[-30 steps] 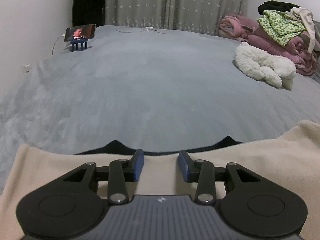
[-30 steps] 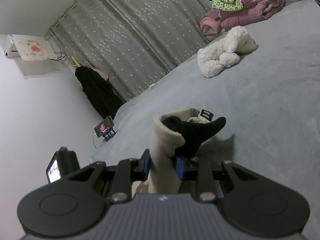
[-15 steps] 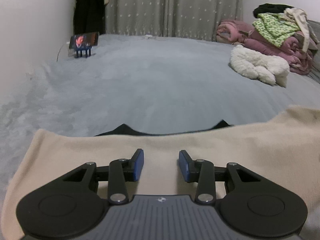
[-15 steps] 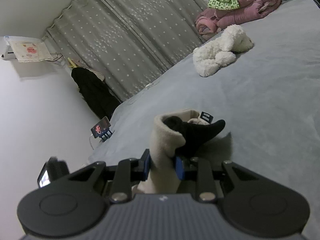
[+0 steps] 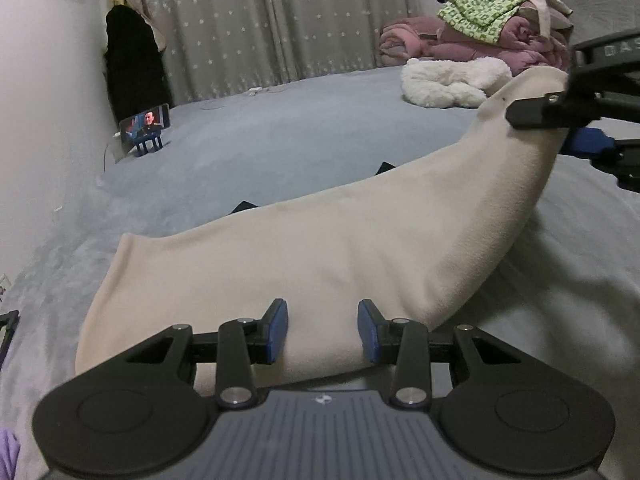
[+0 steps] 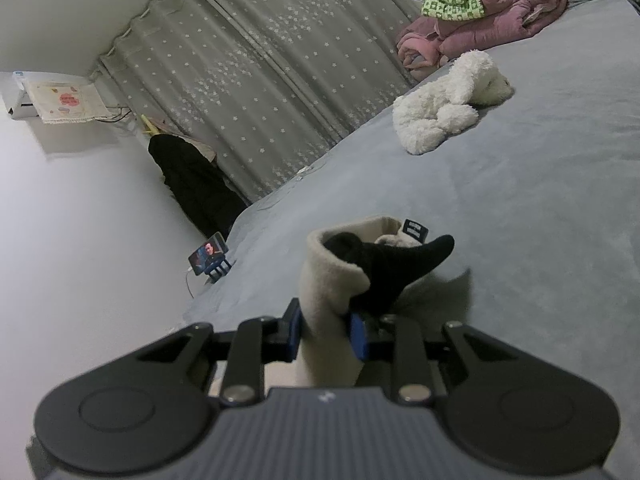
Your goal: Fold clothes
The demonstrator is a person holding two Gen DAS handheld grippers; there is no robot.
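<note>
Clearly the right gripper has its jaws clamped on a bunched corner of the cream garment, with the black lining spilling out just ahead of the pads, and it holds that corner lifted off the bed. From there the cloth slopes down in a long band to the left gripper, whose jaws stand apart over the fabric with nothing pinched; the cloth lies under and between them, and whether the pads brush it I cannot tell. The step in hand looks like taking a second hold so the piece can be stretched and folded. To do it well, I judge the left jaws should settle on the near edge of the band, close on both the cream layer and the lining together, and only then draw away from the right jaws, keeping the cloth taut but not dragged. Ahead of the left jaws the bed lies bare. Further off, to the right, lie a white plush toy and a heap of clothes and pink bedding; far ahead to the left a phone on a stand sits near the wall. None of these crowd the fold; the main risk is catching only one layer.
</note>
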